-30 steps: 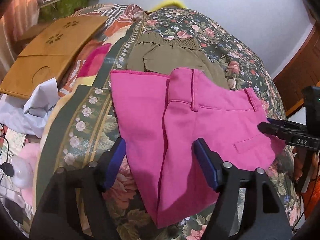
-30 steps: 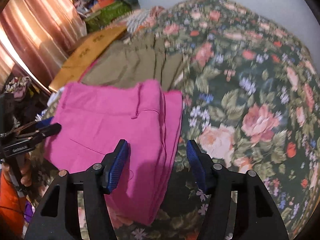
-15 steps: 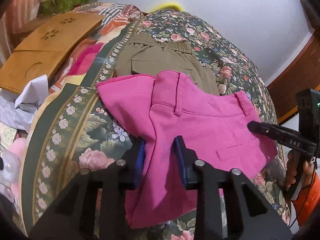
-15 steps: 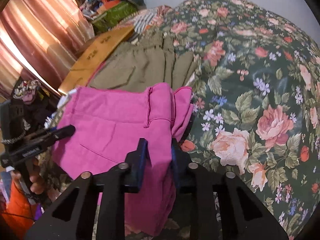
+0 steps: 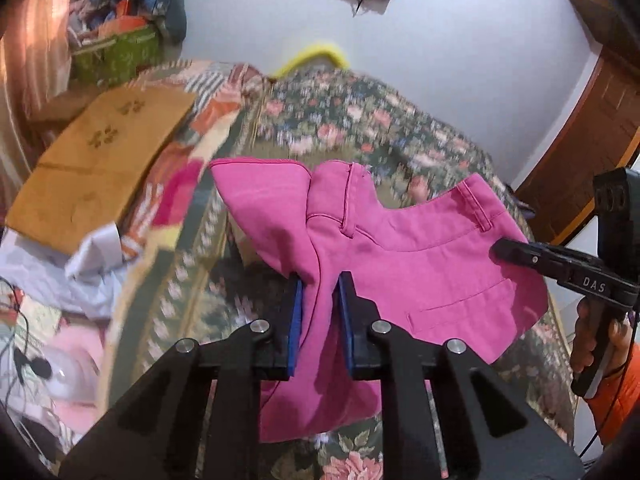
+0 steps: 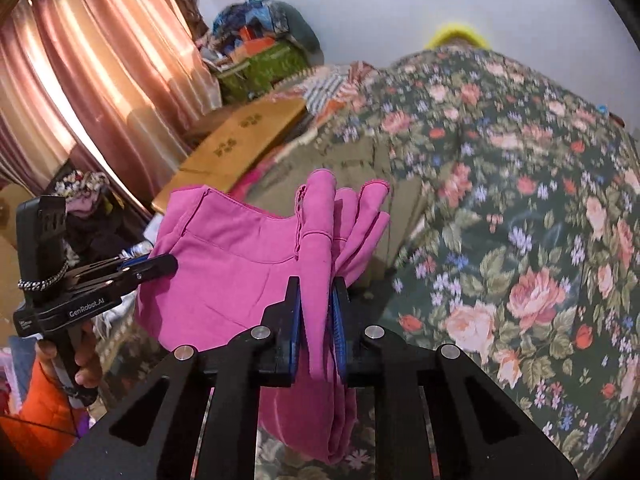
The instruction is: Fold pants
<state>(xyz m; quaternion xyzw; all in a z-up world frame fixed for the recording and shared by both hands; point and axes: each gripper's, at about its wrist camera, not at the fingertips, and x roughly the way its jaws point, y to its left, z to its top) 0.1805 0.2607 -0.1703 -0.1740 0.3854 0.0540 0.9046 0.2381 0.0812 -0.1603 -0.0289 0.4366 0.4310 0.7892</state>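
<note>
The folded pink pants (image 5: 420,256) hang in the air above the floral bed (image 5: 360,120), held at both ends. My left gripper (image 5: 320,288) is shut on one bunched edge of the pants. My right gripper (image 6: 316,292) is shut on the opposite edge of the pants (image 6: 240,264), where several layers stick up between the blue pads. Each gripper shows in the other's view: the right one (image 5: 504,248) in the left wrist view, the left one (image 6: 160,264) in the right wrist view. The lower part of the pants droops below the fingers.
Olive-green pants (image 6: 360,160) lie on the floral bed (image 6: 520,200) behind the pink ones. A brown wooden board (image 5: 104,160) and white cloth (image 5: 92,256) lie to the left. Curtains (image 6: 80,100), a green box (image 6: 264,68), a wall and a wooden door (image 5: 592,140) surround the bed.
Both grippers went from open to shut on the pink pants, then lifted them off the bed. The olive pants behind are now mostly hidden in the left wrist view.
</note>
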